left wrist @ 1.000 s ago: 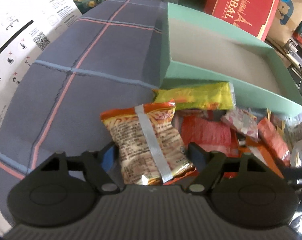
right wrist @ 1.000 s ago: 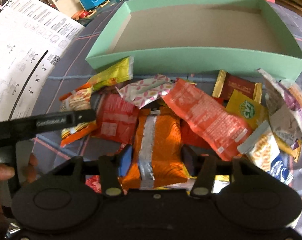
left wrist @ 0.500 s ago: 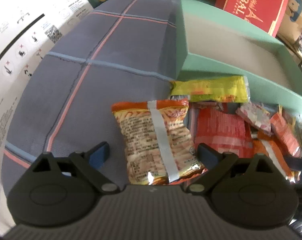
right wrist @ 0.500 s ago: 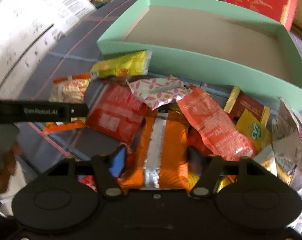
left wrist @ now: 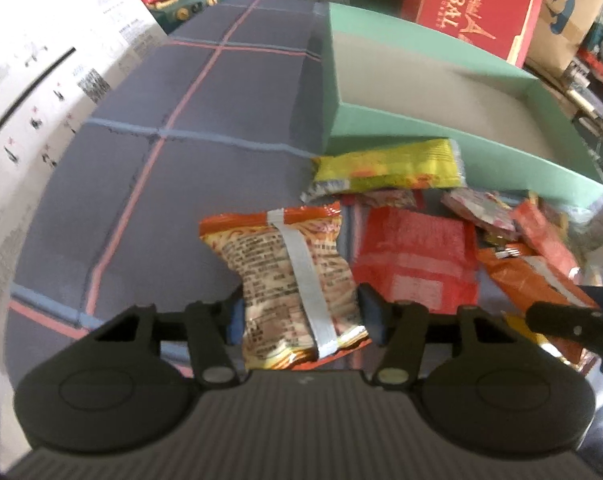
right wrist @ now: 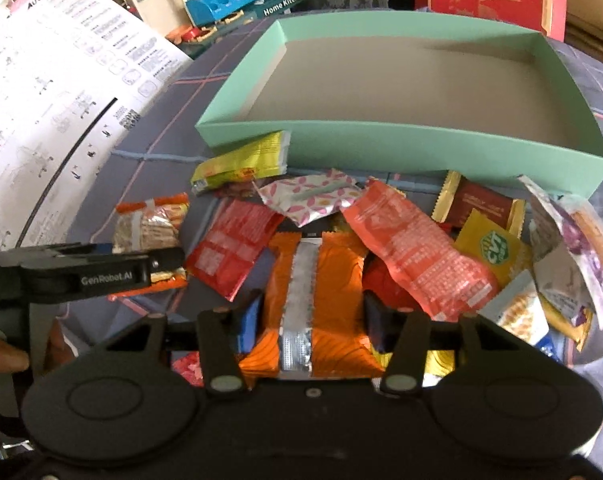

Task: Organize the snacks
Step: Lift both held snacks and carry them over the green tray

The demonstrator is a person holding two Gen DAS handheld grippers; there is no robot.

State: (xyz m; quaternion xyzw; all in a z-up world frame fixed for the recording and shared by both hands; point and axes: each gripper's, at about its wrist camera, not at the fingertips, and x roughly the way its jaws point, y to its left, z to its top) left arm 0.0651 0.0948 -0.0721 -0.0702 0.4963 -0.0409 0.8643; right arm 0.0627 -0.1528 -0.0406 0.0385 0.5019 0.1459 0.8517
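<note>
An orange-and-cream snack packet [left wrist: 293, 276] with a silver seam lies at the left edge of the snack pile. My left gripper [left wrist: 303, 316] is closing, its blue pads pressing the packet's pinched sides. In the right wrist view, an orange foil packet [right wrist: 321, 292] sits between the pads of my right gripper [right wrist: 311, 320], which is also closing and pressing on it. Behind the pile stands the shallow green box [right wrist: 381, 140], with nothing inside. Loose snacks include a yellow bar [right wrist: 241, 160], a red packet [right wrist: 229, 252] and a salmon-red packet [right wrist: 413, 256].
The pile rests on a blue-grey checked cloth [left wrist: 181, 140]. A white instruction sheet [right wrist: 41, 100] lies to the left. A red carton [left wrist: 473, 4] and toy boxes [right wrist: 229, 0] stand behind the green box. My left gripper's finger [right wrist: 101, 272] crosses the right view's left side.
The left jaws widened, then came in against the orange-and-cream packet. The right jaws narrowed onto the orange foil packet, which now sits slightly higher between them.
</note>
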